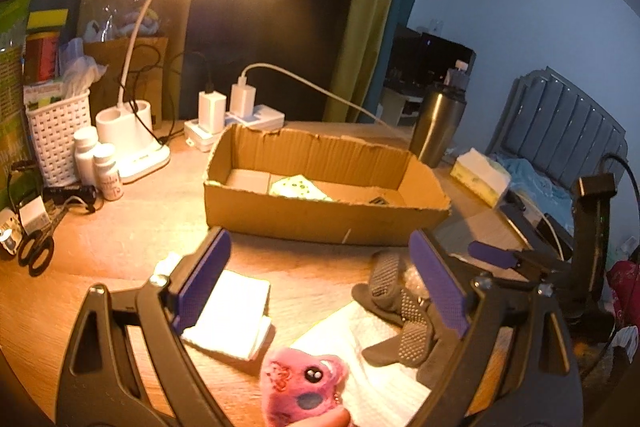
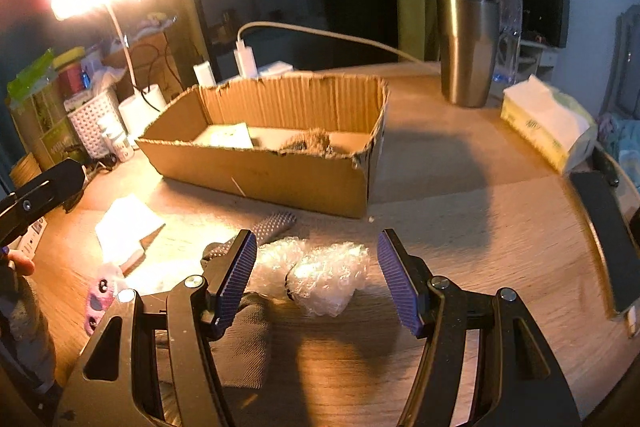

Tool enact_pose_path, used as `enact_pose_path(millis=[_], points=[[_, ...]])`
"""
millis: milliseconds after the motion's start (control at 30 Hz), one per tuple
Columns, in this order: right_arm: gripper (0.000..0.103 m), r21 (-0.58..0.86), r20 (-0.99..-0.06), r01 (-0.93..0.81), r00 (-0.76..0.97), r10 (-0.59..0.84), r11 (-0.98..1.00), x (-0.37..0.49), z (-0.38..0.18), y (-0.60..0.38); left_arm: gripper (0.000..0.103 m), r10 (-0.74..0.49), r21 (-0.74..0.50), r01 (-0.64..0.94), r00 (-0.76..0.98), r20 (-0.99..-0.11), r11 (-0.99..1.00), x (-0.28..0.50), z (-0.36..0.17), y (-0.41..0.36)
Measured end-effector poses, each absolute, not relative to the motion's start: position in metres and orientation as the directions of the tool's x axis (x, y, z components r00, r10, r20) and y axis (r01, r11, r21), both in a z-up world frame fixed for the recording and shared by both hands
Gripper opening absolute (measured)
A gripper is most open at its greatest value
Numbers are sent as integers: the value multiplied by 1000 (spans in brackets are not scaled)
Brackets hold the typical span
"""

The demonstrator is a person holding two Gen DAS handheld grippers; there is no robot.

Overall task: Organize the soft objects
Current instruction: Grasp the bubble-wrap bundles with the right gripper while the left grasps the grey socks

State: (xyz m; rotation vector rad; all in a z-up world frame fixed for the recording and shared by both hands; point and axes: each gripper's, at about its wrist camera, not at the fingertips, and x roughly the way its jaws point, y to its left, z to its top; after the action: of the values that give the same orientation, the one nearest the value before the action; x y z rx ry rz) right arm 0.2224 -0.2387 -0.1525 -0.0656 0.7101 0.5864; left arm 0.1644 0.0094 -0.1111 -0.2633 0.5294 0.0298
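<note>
Between the open right hand-held gripper (image 2: pixel 316 279) lies bubble wrap (image 2: pixel 320 273).

You see a matt wood-grain table (image 2: pixel 460 227), a rough corrugated cardboard box (image 2: pixel 280 179), glossy crinkled bubble wrap (image 2: pixel 328 275), and a brushed-metal tumbler (image 2: pixel 466 47).

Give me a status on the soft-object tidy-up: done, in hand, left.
Done: a pale spotted item and a fuzzy grey item lie in the cardboard box.
In hand: nothing. The right gripper is open over the bubble wrap; the left gripper is open too.
Left: bubble wrap, grippy socks, white sponge, pink plush, paper towel.
</note>
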Motion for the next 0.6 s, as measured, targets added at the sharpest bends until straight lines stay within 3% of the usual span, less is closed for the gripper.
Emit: enact_pose_path(millis=[200, 367, 600], points=[[66, 141, -678, -543, 556, 481, 828, 231, -166, -233, 92, -42, -235, -100, 844, -534, 967, 175, -118, 5], [47, 159, -674, -566, 536, 508, 809, 229, -167, -240, 92, -55, -219, -82, 830, -555, 972, 179, -121, -9], [42, 172, -633, -540, 580, 513, 824, 228, -158, -266, 92, -82, -186, -35, 809, -581, 982, 187, -121, -33]])
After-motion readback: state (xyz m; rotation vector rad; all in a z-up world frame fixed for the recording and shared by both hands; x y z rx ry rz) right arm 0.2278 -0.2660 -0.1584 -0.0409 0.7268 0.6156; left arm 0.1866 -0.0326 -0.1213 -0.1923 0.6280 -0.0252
